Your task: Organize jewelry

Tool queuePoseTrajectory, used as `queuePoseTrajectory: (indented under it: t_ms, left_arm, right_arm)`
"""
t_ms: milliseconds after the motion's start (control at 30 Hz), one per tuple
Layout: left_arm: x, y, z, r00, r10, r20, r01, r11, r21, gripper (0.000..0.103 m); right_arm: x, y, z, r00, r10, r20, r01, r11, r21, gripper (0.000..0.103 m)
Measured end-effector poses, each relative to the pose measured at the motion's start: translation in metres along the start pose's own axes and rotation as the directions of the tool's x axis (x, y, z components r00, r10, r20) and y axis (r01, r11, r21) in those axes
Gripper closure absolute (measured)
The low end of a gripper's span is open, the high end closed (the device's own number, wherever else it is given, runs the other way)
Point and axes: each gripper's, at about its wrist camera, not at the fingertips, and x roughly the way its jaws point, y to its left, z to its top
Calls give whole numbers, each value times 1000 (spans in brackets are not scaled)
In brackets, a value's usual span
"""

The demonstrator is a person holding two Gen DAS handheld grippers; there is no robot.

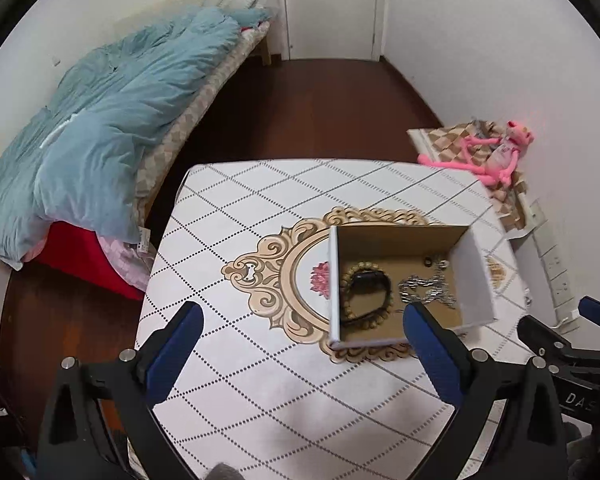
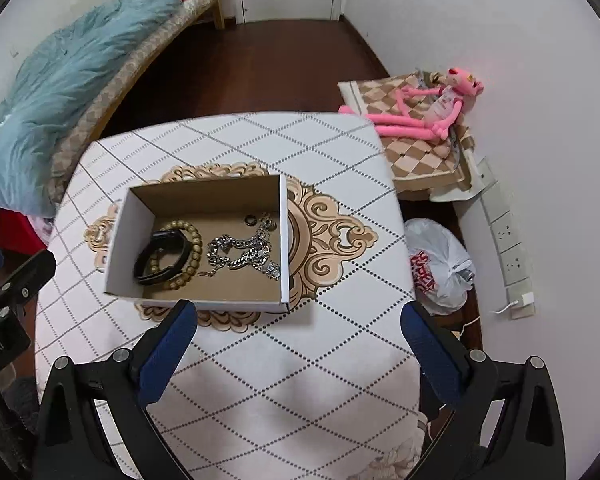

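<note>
Claws (image 1: 302,322) (image 2: 298,320) wide open, empty, above table (image 2: 260,380)

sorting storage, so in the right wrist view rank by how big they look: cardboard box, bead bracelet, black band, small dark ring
1. cardboard box
2. bead bracelet and black band: about alike, overlapping, so unranked
3. small dark ring

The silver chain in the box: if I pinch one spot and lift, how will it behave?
The silver chain lies in loose, tangled curves, so it will probably hang limp and trail. Its chunky metal links suggest some weight and a slippery grip. It lies beside the beaded bracelet, which it may snag.
</note>
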Motion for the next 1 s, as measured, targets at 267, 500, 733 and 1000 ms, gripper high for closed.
queuePoseTrajectory:
  t_ms: [267, 500, 733, 1000]
  left_arm:
    - [-73, -2, -13, 995, -21, 99, 20, 1000, 10, 1]
    - [-137, 1, -23, 983, 10, 185, -10, 1000, 0, 1]
    - [-185, 6, -29, 971, 14, 240, -8, 1000, -26, 1]
    - [-214, 7, -41, 965, 10, 261, -1, 999, -33, 1]
  right_arm:
    - [-77, -2, -21, 991, -22, 131, 22, 1000, 2, 0]
    - [-150, -9, -42, 970, -22, 240, 20, 1000, 12, 0]
    - [-215, -13, -61, 945, -21, 326, 17, 1000, 13, 0]
    - [-259, -12, -76, 925, -29, 378, 26, 1000, 13, 0]
